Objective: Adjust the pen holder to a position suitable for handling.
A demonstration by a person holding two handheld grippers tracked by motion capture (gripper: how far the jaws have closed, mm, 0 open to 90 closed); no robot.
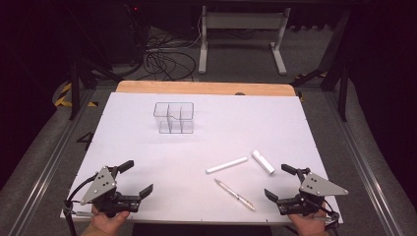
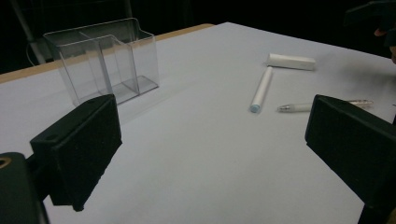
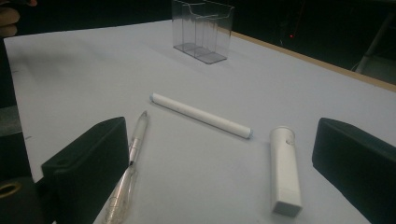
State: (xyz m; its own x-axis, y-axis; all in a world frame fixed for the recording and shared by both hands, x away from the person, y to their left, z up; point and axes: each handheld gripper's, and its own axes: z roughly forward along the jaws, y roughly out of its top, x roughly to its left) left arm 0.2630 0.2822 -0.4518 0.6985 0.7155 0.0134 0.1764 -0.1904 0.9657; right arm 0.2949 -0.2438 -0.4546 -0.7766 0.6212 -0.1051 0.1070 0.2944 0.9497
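White table (image 1: 147,147), clear organizer (image 1: 173,118), unlabelled pen (image 1: 235,195), both grippers gaping wide, holding nothing

no readable text, labels, brands or numbers on anything in view

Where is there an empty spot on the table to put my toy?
Bare room lies between the clear organizer and the left gripper. It is crowded near the right gripper, where the white marker, cap and pen lie.
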